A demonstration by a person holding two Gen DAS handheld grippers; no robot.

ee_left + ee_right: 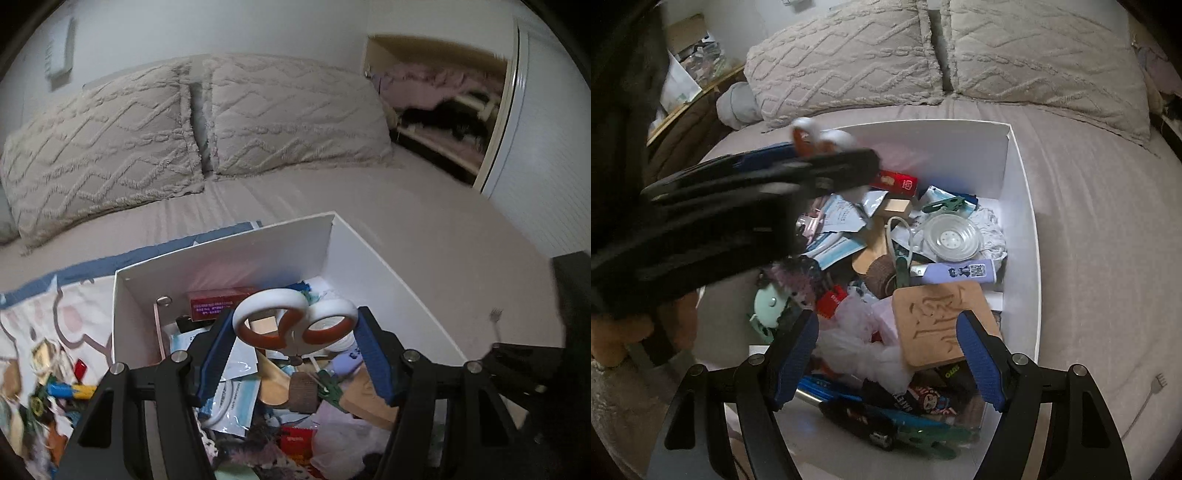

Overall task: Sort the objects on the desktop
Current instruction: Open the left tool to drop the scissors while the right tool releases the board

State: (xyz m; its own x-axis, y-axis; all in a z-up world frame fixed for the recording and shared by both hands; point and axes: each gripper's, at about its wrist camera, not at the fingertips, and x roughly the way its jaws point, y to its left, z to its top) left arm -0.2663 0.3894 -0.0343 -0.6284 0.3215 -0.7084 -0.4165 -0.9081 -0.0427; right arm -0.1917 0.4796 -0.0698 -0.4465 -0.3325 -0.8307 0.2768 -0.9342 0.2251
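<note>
Left gripper (295, 354) clamped on scissors (295, 325); right gripper (888, 352) spread and empty.

The white-and-orange handle loops of the scissors are pinched between the blue pads of the left gripper, above the cluttered white box (369, 251); under the spread right fingers a crumpled plastic bag (857, 332) is seen, with a carved wooden block (942, 325) touching the right-hand pad; beyond it a purple tube (956, 273) and a clear round dish (951, 236) lie in the box; furthest off, two pillows (1034, 55) rest on the bed.
</note>
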